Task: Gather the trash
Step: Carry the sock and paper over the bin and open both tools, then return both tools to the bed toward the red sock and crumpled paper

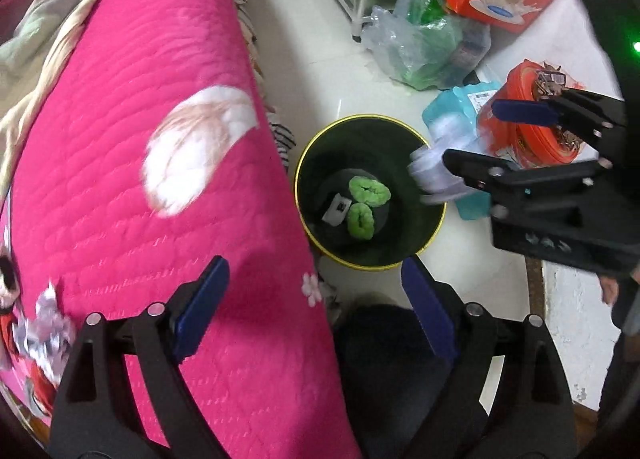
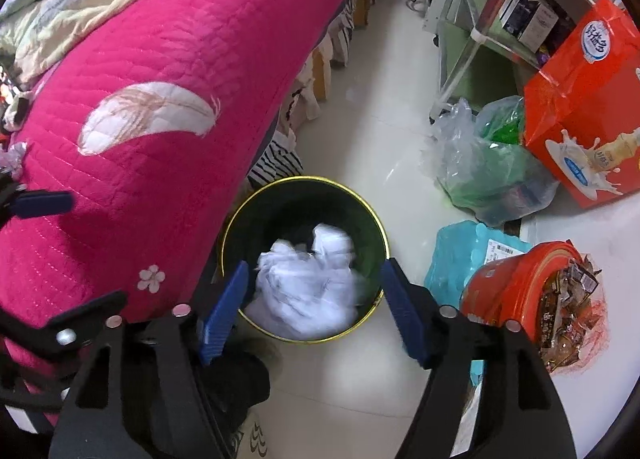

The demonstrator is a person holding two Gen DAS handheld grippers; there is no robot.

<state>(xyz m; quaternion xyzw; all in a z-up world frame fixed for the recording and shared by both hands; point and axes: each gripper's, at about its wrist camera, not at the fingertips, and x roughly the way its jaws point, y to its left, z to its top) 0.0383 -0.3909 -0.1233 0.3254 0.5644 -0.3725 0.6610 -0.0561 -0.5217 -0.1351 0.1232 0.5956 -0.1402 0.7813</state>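
1. Right gripper (image 2: pixel 314 295) is hovering over the bin (image 2: pixel 384 235), tongs spread wide, gripping nothing. The white tissue wad (image 2: pixel 308 291) is sitting between the pads, blurred, apparently dropping; contact with the pads is too blurred to tell.
2. In the left view the wad (image 1: pixel 434 175) is showing at the bin's (image 1: pixel 370 267) 3 o'clock rim, not clearly inside.
3. Left gripper (image 1: pixel 316 307) is hanging idle at the bin's 6 o'clock, tongs wide, empty.
4. Already in the bin: two green scraps (image 1: pixel 368 191) and a small white card (image 1: pixel 338 211).
5. Risk: the wad is light and near the rim, so it could clip the edge and land on the floor by the blue bag (image 1: pixel 452 111).
6. Risk: the pink quilt (image 1: pixel 160 139) is overhanging at 9 o'clock; a swing that way could snag it.
7. Risk: the wad could cling to a pad and get carried back out.
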